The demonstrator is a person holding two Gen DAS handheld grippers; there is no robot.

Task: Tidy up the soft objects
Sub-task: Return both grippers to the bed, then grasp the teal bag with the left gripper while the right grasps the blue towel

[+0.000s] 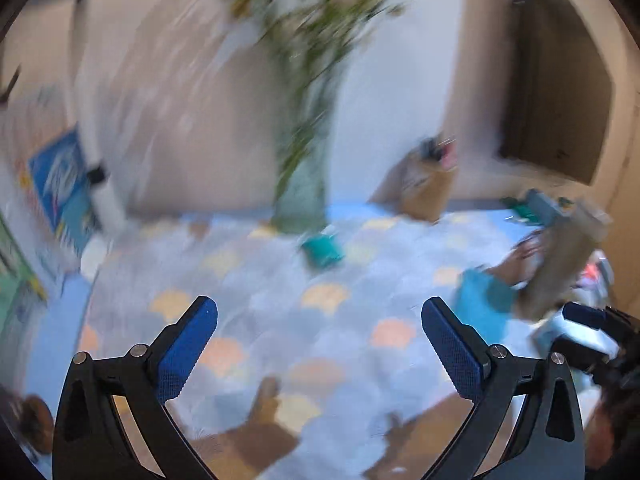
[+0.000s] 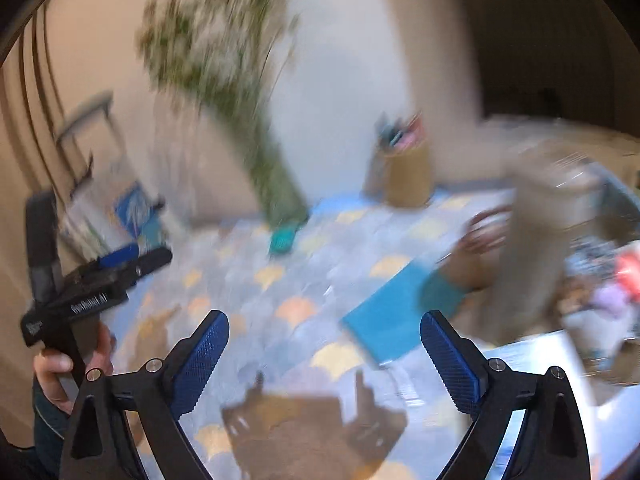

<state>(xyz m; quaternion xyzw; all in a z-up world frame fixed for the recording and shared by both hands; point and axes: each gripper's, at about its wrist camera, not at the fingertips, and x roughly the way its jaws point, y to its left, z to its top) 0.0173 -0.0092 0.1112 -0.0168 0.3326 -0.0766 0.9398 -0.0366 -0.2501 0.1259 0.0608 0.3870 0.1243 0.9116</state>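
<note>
Everything is smeared by motion. In the left wrist view my left gripper (image 1: 320, 312) stands wide open over the scallop-patterned tablecloth (image 1: 280, 304), nothing between its blue pads. My right gripper (image 2: 325, 322) is open too, and empty. A flat teal cloth (image 2: 384, 320) lies just beyond its right finger; it also shows as a teal cloth (image 1: 480, 304) in the left wrist view. Next to it rises a tall beige soft thing (image 2: 536, 248). A small teal object (image 2: 282, 240) sits near the vase. A hand holds the left gripper (image 2: 140, 258) at the left edge.
A glass vase of green stems (image 1: 304, 196) stands at the back middle. A brown pen holder (image 1: 424, 184) is right of it. A bin of mixed colourful soft things (image 2: 612, 280) sits at the far right. A brown blurred shape (image 2: 312, 432) lies near the front edge.
</note>
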